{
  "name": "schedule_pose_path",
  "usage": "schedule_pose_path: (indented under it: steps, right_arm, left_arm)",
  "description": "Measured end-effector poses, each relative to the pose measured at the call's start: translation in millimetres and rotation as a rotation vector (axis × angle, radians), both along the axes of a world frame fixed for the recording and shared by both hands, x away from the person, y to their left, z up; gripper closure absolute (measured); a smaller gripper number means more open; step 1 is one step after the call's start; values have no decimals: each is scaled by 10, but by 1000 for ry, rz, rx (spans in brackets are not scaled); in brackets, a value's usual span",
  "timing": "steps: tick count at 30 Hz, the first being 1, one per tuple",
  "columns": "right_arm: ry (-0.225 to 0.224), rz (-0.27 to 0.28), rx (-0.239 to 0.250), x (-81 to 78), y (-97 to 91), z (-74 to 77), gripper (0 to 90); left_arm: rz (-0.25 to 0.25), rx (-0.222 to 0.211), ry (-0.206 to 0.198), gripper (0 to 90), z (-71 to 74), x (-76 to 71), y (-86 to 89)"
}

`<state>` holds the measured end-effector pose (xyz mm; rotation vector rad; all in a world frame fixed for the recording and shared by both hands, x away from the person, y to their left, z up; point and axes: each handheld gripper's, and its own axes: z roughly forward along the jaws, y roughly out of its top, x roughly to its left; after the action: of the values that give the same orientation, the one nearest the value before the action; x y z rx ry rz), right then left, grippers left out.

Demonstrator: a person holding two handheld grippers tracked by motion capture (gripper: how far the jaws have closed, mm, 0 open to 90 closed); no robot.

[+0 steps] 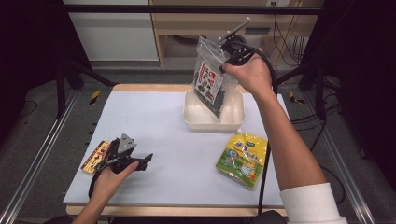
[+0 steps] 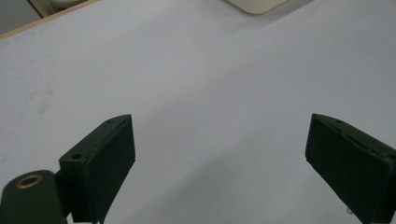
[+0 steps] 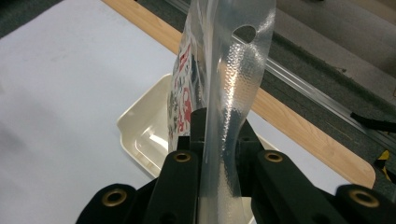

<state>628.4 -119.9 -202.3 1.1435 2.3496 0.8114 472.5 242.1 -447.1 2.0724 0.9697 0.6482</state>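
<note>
right gripper (image 1: pixel 227 52): jaws clamped on top seal of clear plastic seaweed bag with red-white label (image 1: pixel 211 84) | bag: upper centre of frame, long axis vertical, lower end hanging into cream rectangular tray (image 1: pixel 192 120) directly beneath | left gripper (image 1: pixel 142 162): lower left, jaws apart over white desk (image 1: pixel 177 154), farther off

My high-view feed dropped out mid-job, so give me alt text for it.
The right gripper, shut on the top edge of a clear snack bag, holds it hanging into a cream tray at the far side of the white table. The left gripper rests near a small packet; a yellow pouch lies at right.
</note>
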Motion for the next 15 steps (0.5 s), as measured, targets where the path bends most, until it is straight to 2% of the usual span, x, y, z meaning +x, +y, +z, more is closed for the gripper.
schedule_pose_path:
  steps: [2,15]
  right_arm:
    - [2,4,-12,8,20,-29,828]
    - [-5,8,-8,73,82,-173,828]
  left_arm:
    - [-1,-1,-1,83,1,-1,0]
    - [-5,8,2,82,-6,-2,-11]
